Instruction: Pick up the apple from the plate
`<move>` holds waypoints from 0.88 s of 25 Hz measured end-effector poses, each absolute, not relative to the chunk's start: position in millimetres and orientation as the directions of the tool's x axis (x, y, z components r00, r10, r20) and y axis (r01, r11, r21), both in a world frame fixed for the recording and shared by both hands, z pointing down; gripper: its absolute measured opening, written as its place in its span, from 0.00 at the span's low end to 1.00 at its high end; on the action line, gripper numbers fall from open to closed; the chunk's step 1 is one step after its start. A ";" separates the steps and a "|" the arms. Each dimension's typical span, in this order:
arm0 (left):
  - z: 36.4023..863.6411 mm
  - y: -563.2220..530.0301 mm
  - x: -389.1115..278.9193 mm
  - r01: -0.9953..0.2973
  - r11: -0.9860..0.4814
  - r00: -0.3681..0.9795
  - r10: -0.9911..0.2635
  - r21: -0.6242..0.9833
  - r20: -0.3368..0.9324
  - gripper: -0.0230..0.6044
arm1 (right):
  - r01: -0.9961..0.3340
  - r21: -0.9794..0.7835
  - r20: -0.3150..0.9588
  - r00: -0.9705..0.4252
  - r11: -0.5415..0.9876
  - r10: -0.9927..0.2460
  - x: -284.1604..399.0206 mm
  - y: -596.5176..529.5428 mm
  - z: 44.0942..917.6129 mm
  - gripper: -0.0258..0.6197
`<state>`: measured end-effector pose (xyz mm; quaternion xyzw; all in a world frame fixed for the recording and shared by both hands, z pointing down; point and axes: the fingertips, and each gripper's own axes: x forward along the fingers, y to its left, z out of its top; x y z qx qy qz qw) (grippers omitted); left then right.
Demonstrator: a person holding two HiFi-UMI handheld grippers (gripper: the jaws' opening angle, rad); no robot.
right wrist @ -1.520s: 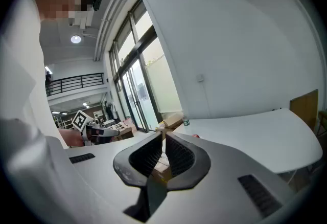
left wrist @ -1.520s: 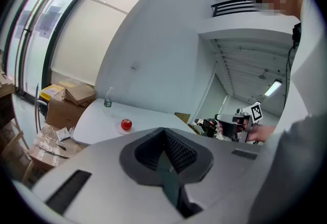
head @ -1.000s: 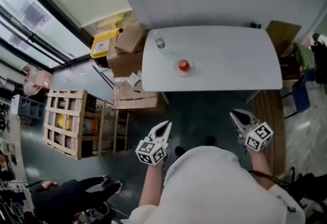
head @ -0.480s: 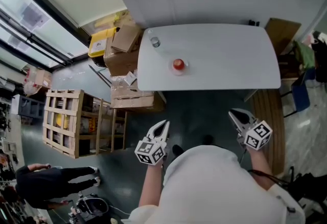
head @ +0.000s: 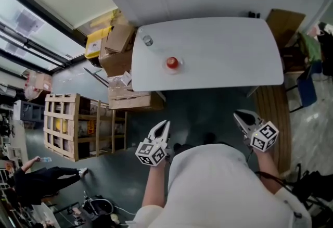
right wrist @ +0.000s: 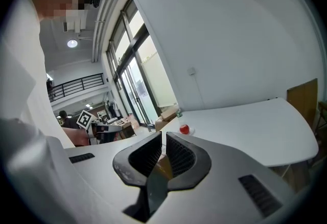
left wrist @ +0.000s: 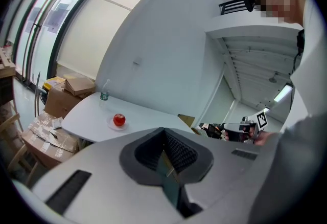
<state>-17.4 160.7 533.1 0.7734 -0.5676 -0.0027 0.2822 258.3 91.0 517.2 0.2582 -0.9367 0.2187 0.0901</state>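
Note:
A red apple (head: 172, 62) sits on a small white plate (head: 166, 68) near the left front part of the white table (head: 223, 55). Both grippers hang in front of the person's body, well short of the table's near edge and apart from the apple. My left gripper (head: 166, 123) is shut with nothing in it, and so is my right gripper (head: 237, 115). In the left gripper view the apple (left wrist: 119, 119) lies far ahead of the shut jaws. The right gripper view shows the apple (right wrist: 184, 129) just above its nearly touching jaws.
A clear bottle (head: 148, 40) stands at the table's back left corner. Cardboard boxes (head: 119, 47) are stacked left of the table, a wooden crate (head: 73, 125) farther left. A brown box (head: 283, 26) and a chair (head: 306, 91) stand at the right. A person (head: 36, 177) stands at lower left.
The table and apple have slid left and look slightly larger in the head view. Both grippers stay shut and keep their places before the body. The person at lower left has shifted.

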 end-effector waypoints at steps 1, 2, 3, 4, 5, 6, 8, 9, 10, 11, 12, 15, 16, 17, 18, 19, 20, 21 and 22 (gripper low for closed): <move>533.7 158.6 -13.4 -0.874 -0.194 0.354 -0.882 0.445 0.312 0.04 | -0.524 -0.367 0.285 -0.850 0.769 -0.443 263.3 90.8 519.7 0.11; 534.8 156.4 -9.6 -0.874 -0.190 0.352 -0.883 0.447 0.312 0.04 | -0.524 -0.371 0.288 -0.850 0.766 -0.442 267.9 90.3 521.9 0.11; 536.3 154.1 -5.9 -0.875 -0.186 0.348 -0.883 0.446 0.314 0.04 | -0.524 -0.375 0.289 -0.850 0.765 -0.441 271.9 89.1 523.7 0.11; 538.2 152.0 -2.3 -0.877 -0.183 0.346 -0.882 0.445 0.319 0.04 | -0.525 -0.377 0.289 -0.850 0.763 -0.441 275.4 87.4 525.1 0.11; 540.3 150.5 1.3 -0.877 -0.180 0.345 -0.881 0.445 0.325 0.04 | -0.526 -0.379 0.290 -0.849 0.761 -0.442 278.5 85.7 526.4 0.11; 542.8 149.3 4.7 -0.877 -0.178 0.347 -0.877 0.446 0.332 0.04 | -0.528 -0.383 0.291 -0.848 0.758 -0.443 281.2 84.0 528.1 0.11; 548.1 146.5 9.3 -0.876 -0.176 0.352 -0.870 0.449 0.345 0.04 | -0.529 -0.391 0.289 -0.847 0.753 -0.445 283.9 79.6 532.7 0.11; 550.3 144.9 10.0 -0.876 -0.174 0.352 -0.868 0.450 0.350 0.04 | -0.530 -0.396 0.288 -0.847 0.750 -0.446 283.4 77.1 534.8 0.11; 551.9 143.3 9.6 -0.876 -0.170 0.350 -0.868 0.451 0.353 0.04 | -0.530 -0.401 0.288 -0.847 0.747 -0.446 281.7 74.9 536.6 0.11; 552.7 141.9 8.5 -0.876 -0.167 0.348 -0.868 0.452 0.354 0.04 | -0.529 -0.409 0.288 -0.848 0.744 -0.445 279.1 73.2 537.9 0.11; 552.8 140.4 7.1 -0.877 -0.164 0.345 -0.869 0.453 0.354 0.04 | -0.527 -0.417 0.287 -0.849 0.740 -0.443 276.1 72.2 538.9 0.11; 552.8 135.0 0.1 -0.876 -0.161 0.344 -0.870 0.455 0.353 0.04 | -0.533 -0.431 0.293 -0.846 0.728 -0.446 268.7 70.3 541.3 0.11; 554.0 131.8 -3.1 -0.875 -0.161 0.345 -0.870 0.457 0.353 0.04 | -0.534 -0.438 0.289 -0.846 0.723 -0.449 265.8 68.7 541.1 0.11; 555.6 127.7 -6.5 -0.873 -0.162 0.347 -0.868 0.459 0.354 0.04 | -0.534 -0.446 0.282 -0.845 0.718 -0.453 262.5 66.1 540.6 0.11; 557.4 123.0 -9.9 -0.872 -0.163 0.350 -0.866 0.461 0.356 0.04 | -0.537 -0.450 0.278 -0.844 0.714 -0.459 259.7 62.6 540.3 0.11; 558.8 117.9 -13.3 -0.872 -0.167 0.354 -0.864 0.461 0.357 0.04 | -0.543 -0.450 0.277 -0.839 0.709 -0.468 257.5 58.4 540.1 0.11; 559.6 112.5 -16.5 -0.871 -0.172 0.360 -0.862 0.461 0.358 0.04 | -0.552 -0.448 0.278 -0.834 0.703 -0.477 255.7 54.0 539.6 0.11; 559.7 106.9 -19.9 -0.870 -0.178 0.366 -0.859 0.460 0.359 0.04 | -0.560 -0.448 0.277 -0.828 0.697 -0.487 253.7 49.7 538.5 0.11; 559.5 101.0 -23.6 -0.868 -0.186 0.373 -0.856 0.460 0.359 0.04 | -0.567 -0.451 0.274 -0.823 0.690 -0.498 251.0 45.6 536.7 0.11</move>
